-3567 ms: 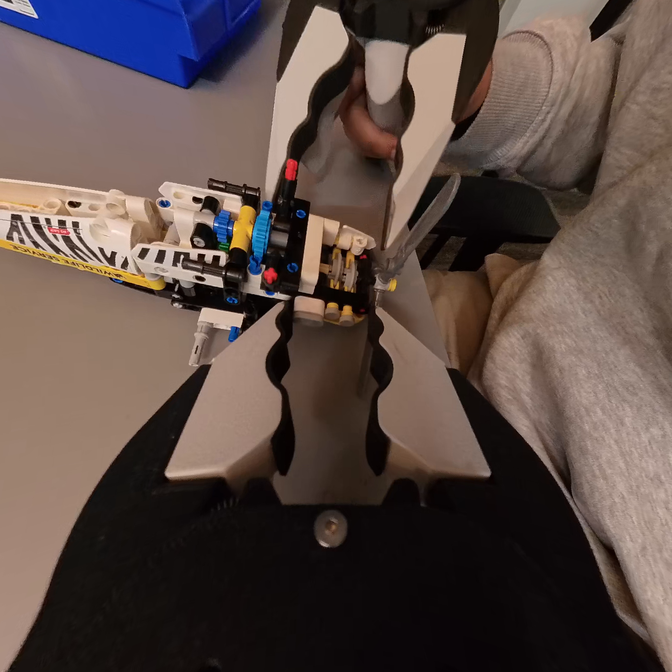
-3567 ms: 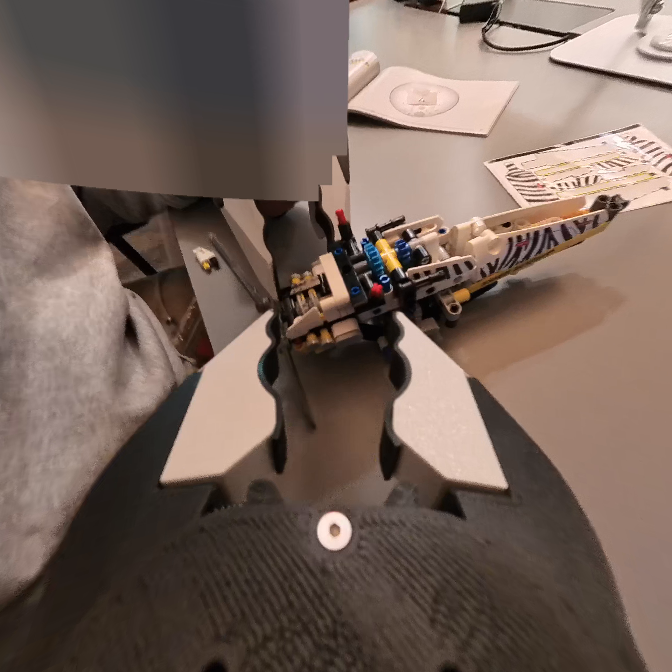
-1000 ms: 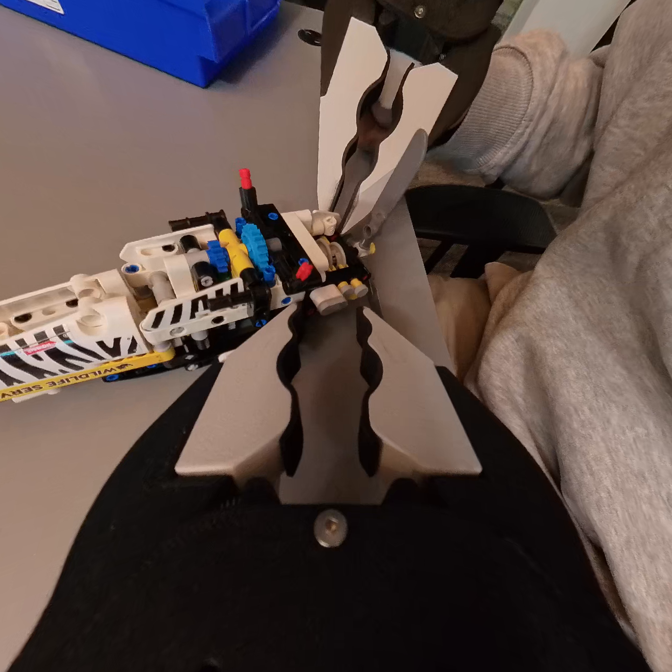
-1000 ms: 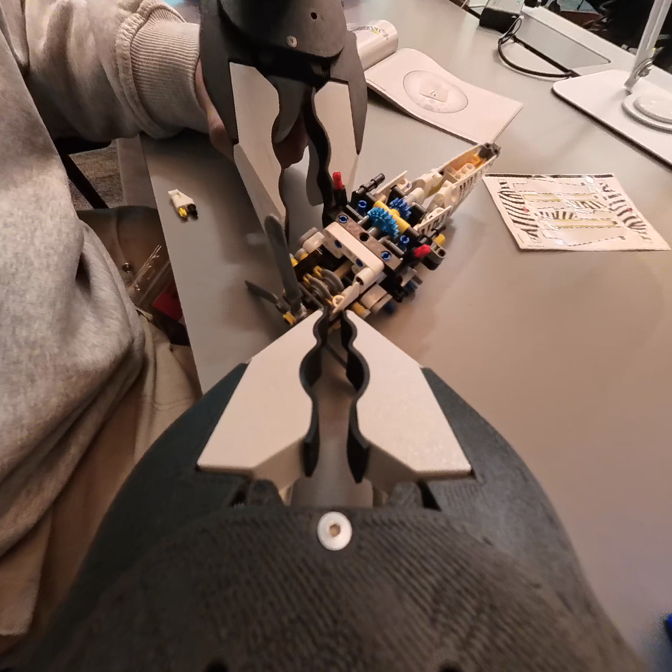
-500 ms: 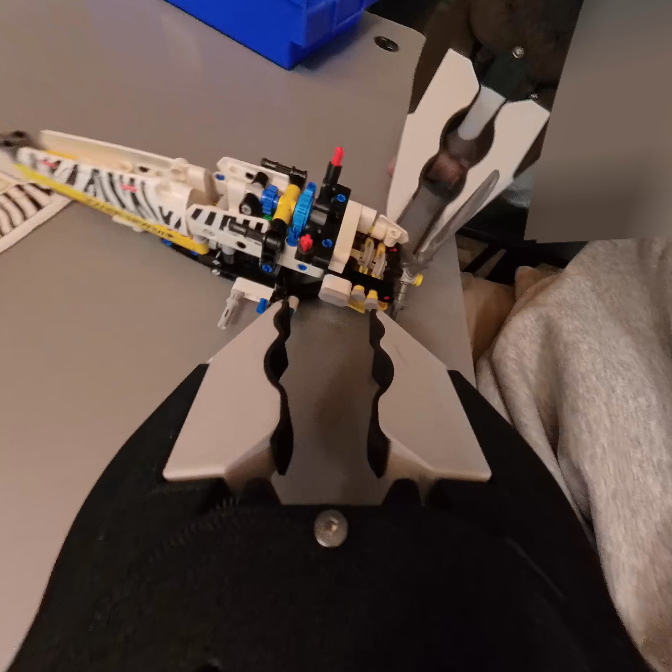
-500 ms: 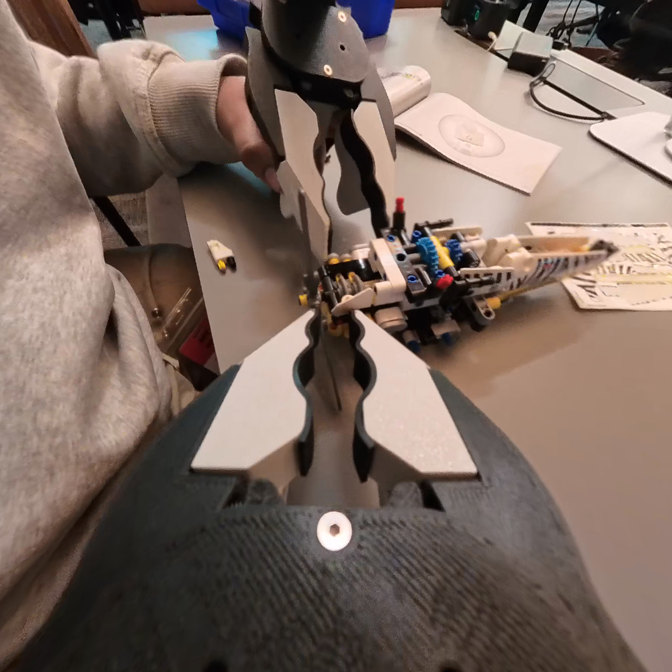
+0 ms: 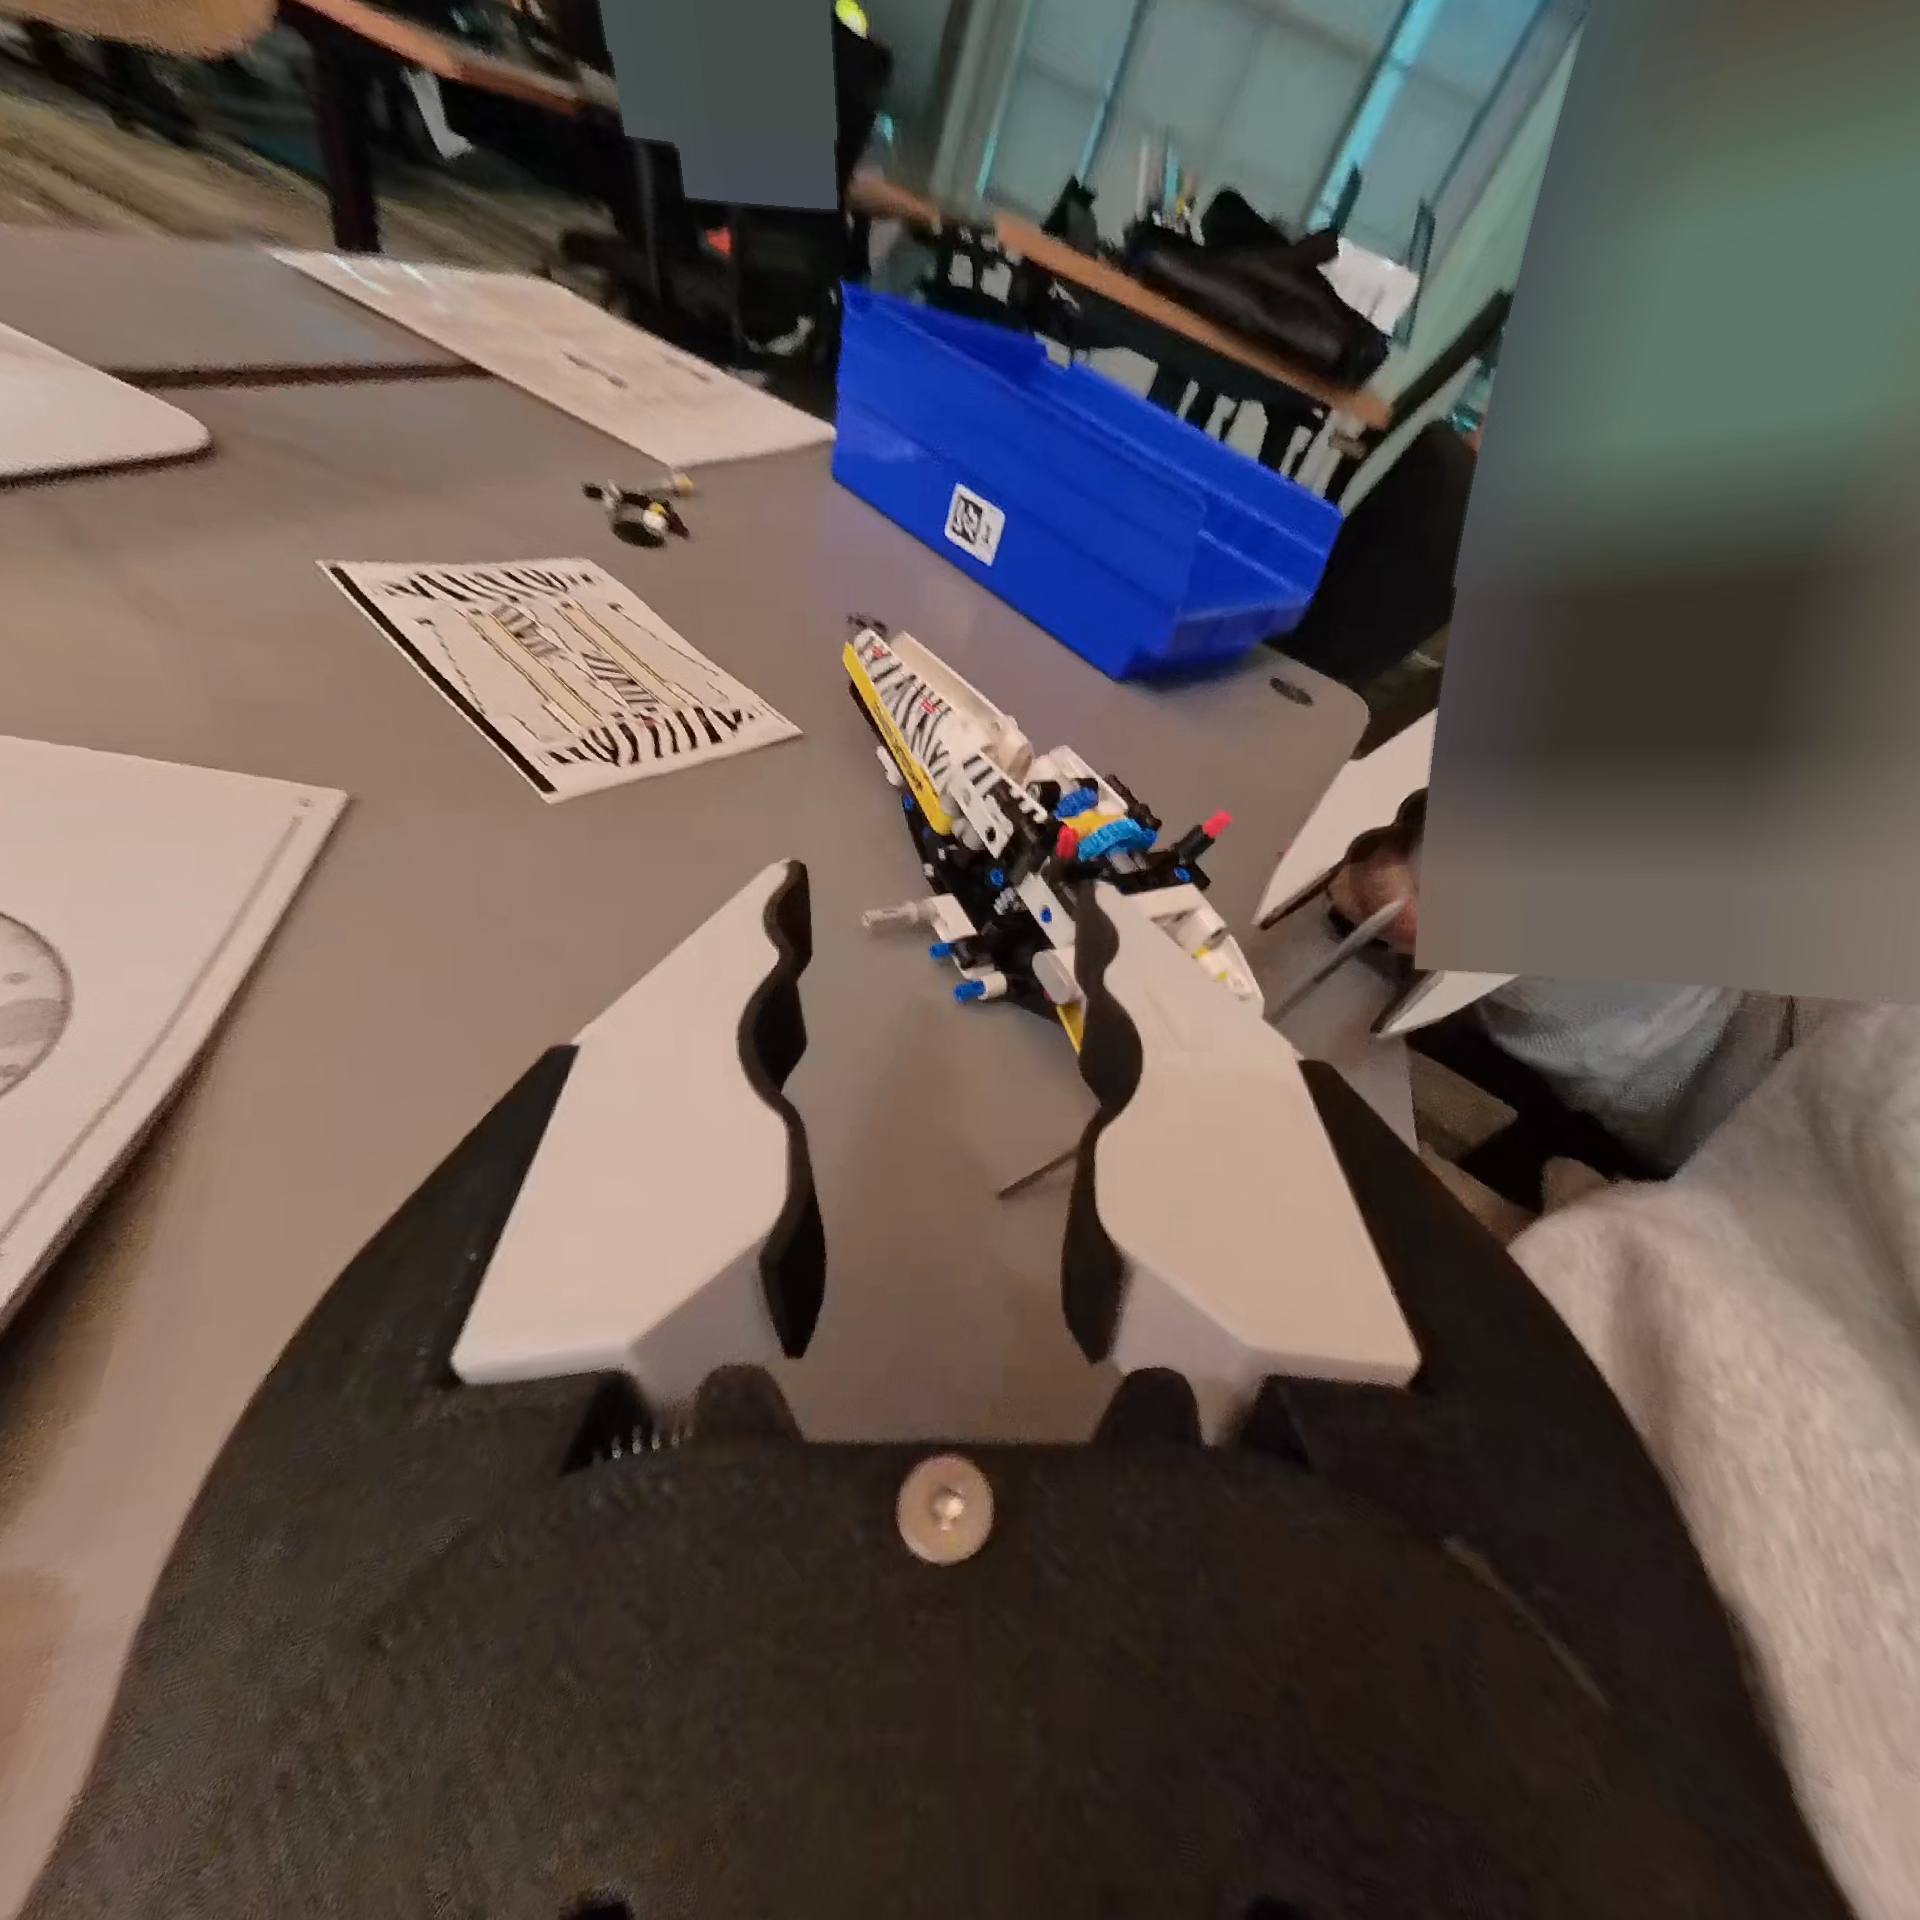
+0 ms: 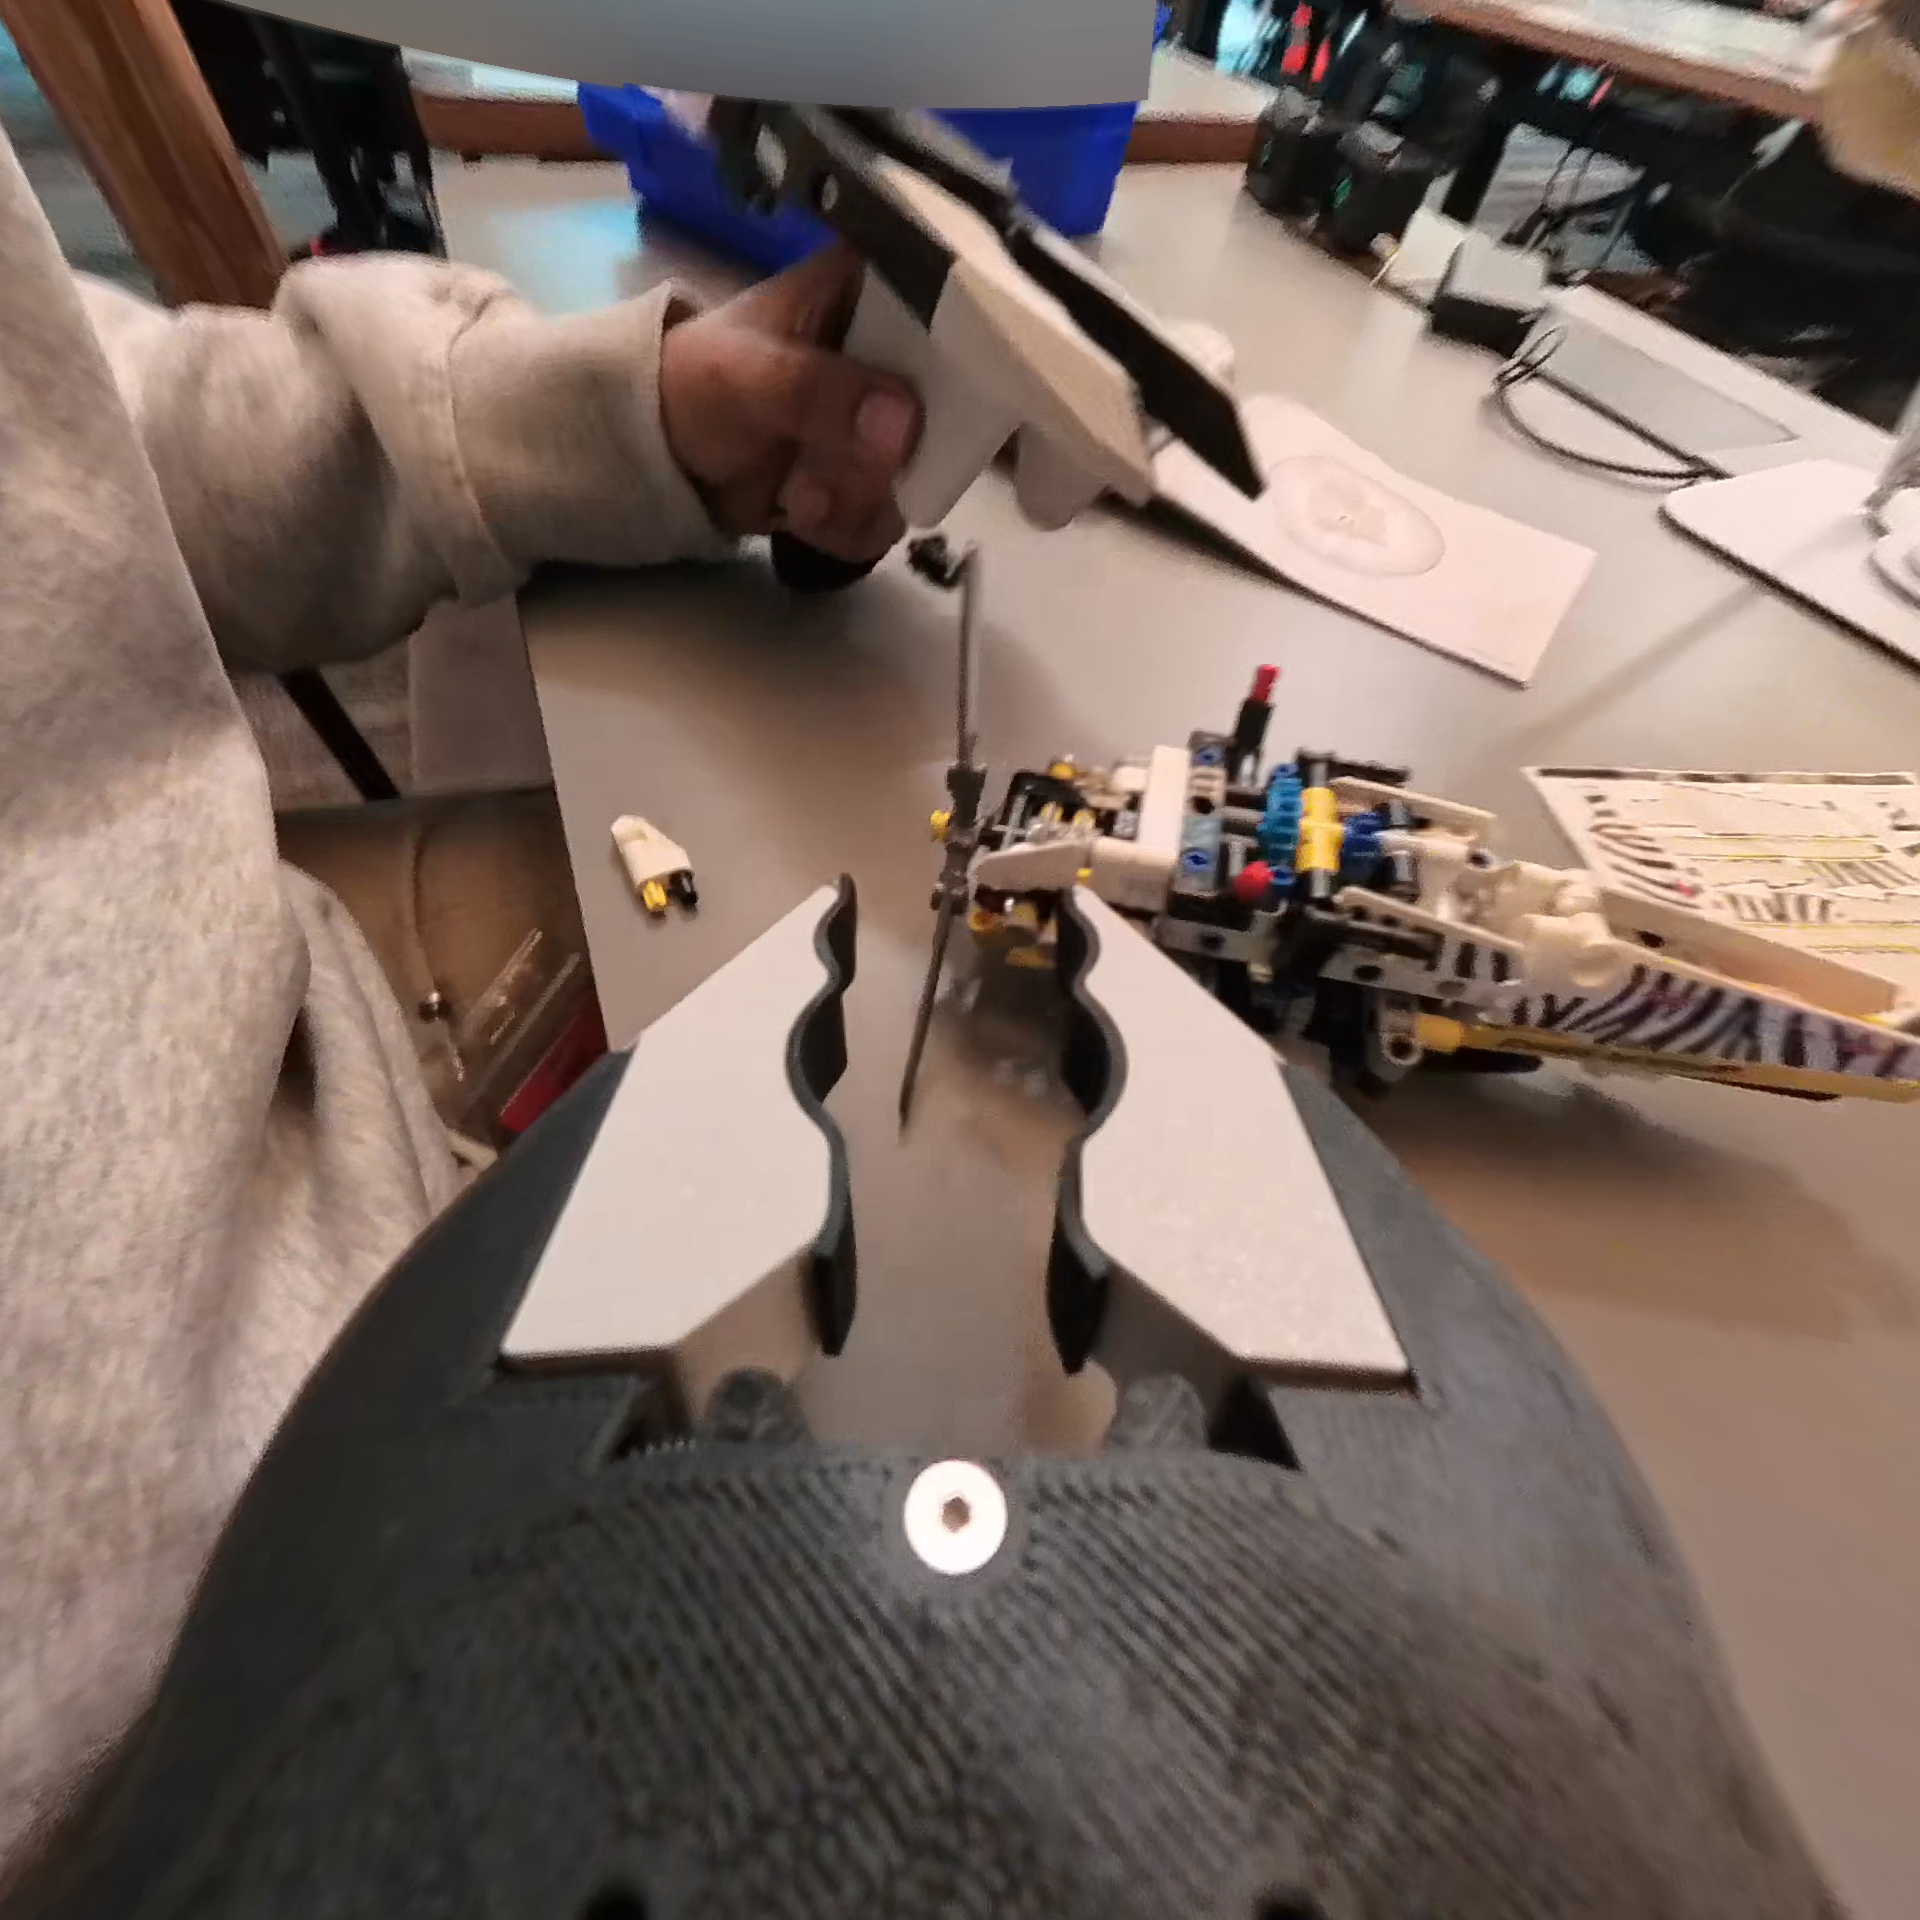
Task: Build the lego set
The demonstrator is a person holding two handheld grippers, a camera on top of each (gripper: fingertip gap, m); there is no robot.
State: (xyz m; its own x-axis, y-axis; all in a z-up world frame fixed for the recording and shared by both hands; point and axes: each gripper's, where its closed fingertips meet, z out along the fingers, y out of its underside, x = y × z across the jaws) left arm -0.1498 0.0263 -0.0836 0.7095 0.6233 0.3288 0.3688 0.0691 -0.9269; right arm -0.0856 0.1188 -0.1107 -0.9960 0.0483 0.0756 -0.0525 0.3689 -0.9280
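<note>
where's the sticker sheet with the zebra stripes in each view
Left wrist view: the sticker sheet lies flat on the grey table, left of centre, beyond the open left gripper.
Right wrist view: only part of it shows at the right edge, behind the model's striped tail.
Shared landmark: the lego model, which lies beside the sheet in both views.

The smooth grey desk (image 7: 260,582) had a matt laminate look with a faint sheen. The white, black and yellow plastic lego model (image 8: 1351,894) was glossy, its zebra-striped panels smooth. The blue plastic bin (image 7: 1070,499) appeared semi-gloss. The paper sticker sheet (image 7: 561,665) was flat and matt. The right gripper (image 8: 956,935) had matt grey plastic fingers (image 8: 707,1164) on a ribbed black body. The grey cloth sleeve (image 8: 364,436) looked soft and fleecy.
</note>
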